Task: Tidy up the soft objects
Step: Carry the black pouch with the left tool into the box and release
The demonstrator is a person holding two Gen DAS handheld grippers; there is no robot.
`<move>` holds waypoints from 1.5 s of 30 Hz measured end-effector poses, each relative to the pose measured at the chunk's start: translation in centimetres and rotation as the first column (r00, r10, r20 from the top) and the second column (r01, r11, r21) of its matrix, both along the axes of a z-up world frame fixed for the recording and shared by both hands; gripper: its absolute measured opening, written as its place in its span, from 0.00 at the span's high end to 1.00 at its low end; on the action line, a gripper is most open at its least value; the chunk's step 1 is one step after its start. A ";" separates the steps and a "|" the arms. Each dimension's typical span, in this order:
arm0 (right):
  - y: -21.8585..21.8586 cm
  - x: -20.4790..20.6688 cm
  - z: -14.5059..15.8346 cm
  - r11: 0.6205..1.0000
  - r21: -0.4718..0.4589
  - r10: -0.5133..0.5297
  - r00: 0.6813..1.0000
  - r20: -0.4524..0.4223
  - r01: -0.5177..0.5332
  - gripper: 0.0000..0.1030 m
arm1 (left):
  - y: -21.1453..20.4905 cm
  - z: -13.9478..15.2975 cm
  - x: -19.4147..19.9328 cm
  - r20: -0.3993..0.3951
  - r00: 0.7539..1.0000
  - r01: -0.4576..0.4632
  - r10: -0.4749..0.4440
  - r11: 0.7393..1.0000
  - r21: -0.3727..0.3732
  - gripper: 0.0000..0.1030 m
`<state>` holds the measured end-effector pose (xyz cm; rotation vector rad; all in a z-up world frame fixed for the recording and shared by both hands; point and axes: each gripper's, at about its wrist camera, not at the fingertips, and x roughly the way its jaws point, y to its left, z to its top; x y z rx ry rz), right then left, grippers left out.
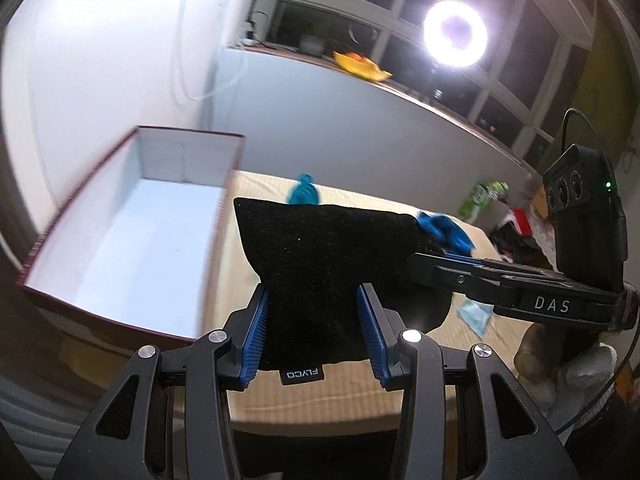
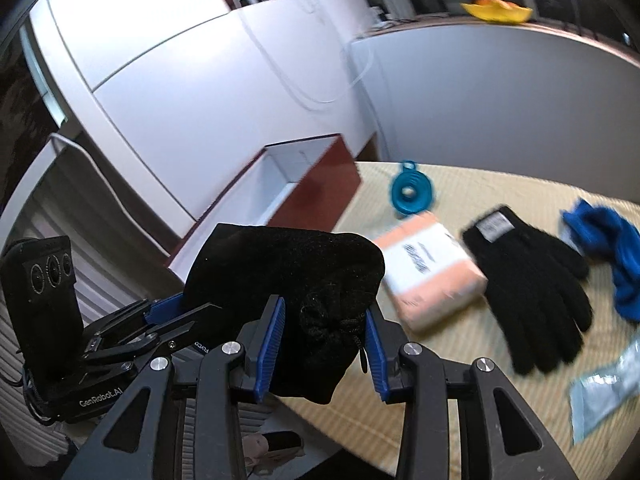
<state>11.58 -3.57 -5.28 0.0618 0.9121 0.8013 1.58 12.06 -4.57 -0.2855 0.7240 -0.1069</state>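
At the far left stood the open red box, white inside with nothing in it, on the desk edge. We judged that the risk lay in the carry toward it: the black drawstring pouch hung between two grips, and if the two drifted apart or one let go early, the soft cloth would sag, swing, and catch the box wall rather than drop in.

The left hand-held gripper was clenched on the pouch's labelled end (the tag read FLYCO), blue pads pressing both sides. The right hand-held gripper was clamped on the bunched, corded end, so the pouch stretched between them above the desk, beside the box.

Further right lay a teal funnel, a peach packet, a black knit glove, a blue cloth and a clear bag.
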 end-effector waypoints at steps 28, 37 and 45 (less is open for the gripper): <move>18.2 6.9 0.2 0.983 -0.050 0.181 0.983 0.026 -0.179 0.66 | 11.3 -0.8 2.4 0.020 0.960 -0.280 0.280 0.955 0.097 0.59; 19.6 8.4 -1.0 0.982 -0.093 0.166 0.985 0.046 -0.162 0.49 | 12.1 -1.7 2.6 -0.008 0.946 -0.322 0.325 0.940 0.113 0.58; 18.2 8.3 -0.4 0.985 -0.091 0.152 0.986 0.073 -0.146 0.46 | 11.9 -1.7 2.2 -0.007 0.947 -0.318 0.320 0.943 0.100 0.53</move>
